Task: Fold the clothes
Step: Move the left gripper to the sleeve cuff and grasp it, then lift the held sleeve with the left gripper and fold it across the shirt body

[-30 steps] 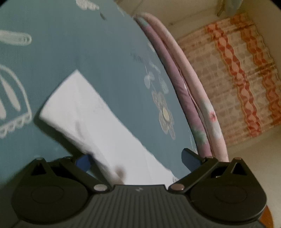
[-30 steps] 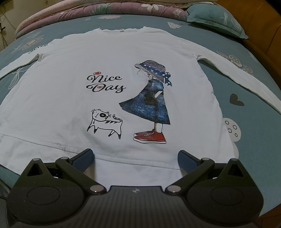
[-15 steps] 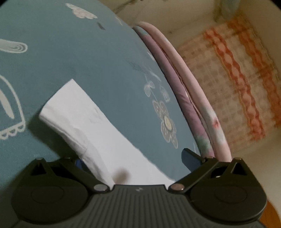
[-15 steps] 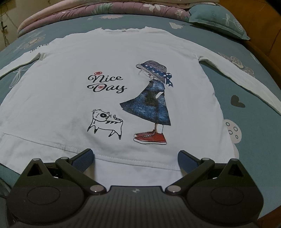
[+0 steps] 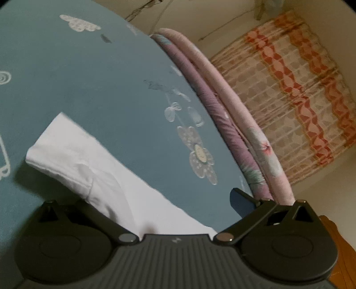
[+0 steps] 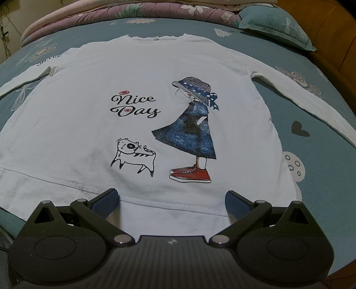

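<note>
A white long-sleeved shirt (image 6: 142, 73) with a "Nice Day" print, a cat and a girl lies flat, front up, on a teal bedsheet (image 6: 322, 155). My right gripper (image 6: 171, 200) is open just above the shirt's bottom hem, with the jaws wide apart. In the left wrist view the shirt's left sleeve (image 5: 89, 160) lies between the jaws of my left gripper (image 5: 160, 204), its cuff end lifted and creased. The left gripper is open. Its left finger is hidden behind the sleeve; the right fingertip (image 5: 241, 199) shows.
Folded pink and purple quilts (image 6: 133, 9) lie along the head of the bed, also in the left wrist view (image 5: 233, 124). A teal pillow (image 6: 273, 24) sits at the far right. A wooden bed frame (image 6: 333, 40) runs along the right. A patterned cloth (image 5: 289, 89) hangs beyond the bed.
My left gripper has shifted a little along the sleeve and the view has tilted. The sleeve end looks more creased. My right gripper has barely moved.
</note>
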The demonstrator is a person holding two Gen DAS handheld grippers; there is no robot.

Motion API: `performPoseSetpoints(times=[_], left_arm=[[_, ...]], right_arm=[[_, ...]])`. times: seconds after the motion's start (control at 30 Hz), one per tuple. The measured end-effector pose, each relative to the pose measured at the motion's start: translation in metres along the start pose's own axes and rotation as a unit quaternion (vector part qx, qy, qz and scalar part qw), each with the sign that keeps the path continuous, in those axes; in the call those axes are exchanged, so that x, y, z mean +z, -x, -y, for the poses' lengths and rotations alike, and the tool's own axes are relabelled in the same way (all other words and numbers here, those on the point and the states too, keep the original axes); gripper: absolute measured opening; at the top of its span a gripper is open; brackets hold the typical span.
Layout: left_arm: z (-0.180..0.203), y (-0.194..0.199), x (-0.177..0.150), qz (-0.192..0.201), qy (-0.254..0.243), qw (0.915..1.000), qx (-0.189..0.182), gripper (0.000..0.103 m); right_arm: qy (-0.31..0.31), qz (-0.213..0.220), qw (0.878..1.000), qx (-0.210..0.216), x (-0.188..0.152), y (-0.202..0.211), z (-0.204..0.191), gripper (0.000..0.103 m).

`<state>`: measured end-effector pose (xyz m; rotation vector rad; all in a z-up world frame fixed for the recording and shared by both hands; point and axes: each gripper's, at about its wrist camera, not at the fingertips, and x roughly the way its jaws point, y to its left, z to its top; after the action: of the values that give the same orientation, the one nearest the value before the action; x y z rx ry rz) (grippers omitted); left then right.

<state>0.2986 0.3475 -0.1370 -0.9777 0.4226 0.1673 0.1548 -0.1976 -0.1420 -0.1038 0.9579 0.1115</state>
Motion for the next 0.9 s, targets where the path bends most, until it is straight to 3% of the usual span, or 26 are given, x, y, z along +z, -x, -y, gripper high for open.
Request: performPoseSetpoints(times=[0.23,0.33,0.5,0.9], left_arm=[[0.013,0.006,0.007,0.004,-0.013,0.9997,-0.019,0.102],[0.021,0.013,0.005,0.002,-0.022,0.9994,-0.028,0.102],[0.047,0.015,0.002,-0.007,-0.043,0.9981,-0.042,0.102],[0.115,0.013,-0.007,-0.047,-0.08,0.994,-0.058,0.102]], right_arm=[[0.081,0.032,0.996,-0.03,0.005,0.012,-0.023,0.103],[0.095,0.042,0.995,-0.009,0.012,0.017,-0.033,0.103],[0.097,0.023,0.994,0.04,0.026,0.017,-0.047,0.103],[0.108,0.022,0.989,0.103,0.045,0.023,-0.068,0.103]])
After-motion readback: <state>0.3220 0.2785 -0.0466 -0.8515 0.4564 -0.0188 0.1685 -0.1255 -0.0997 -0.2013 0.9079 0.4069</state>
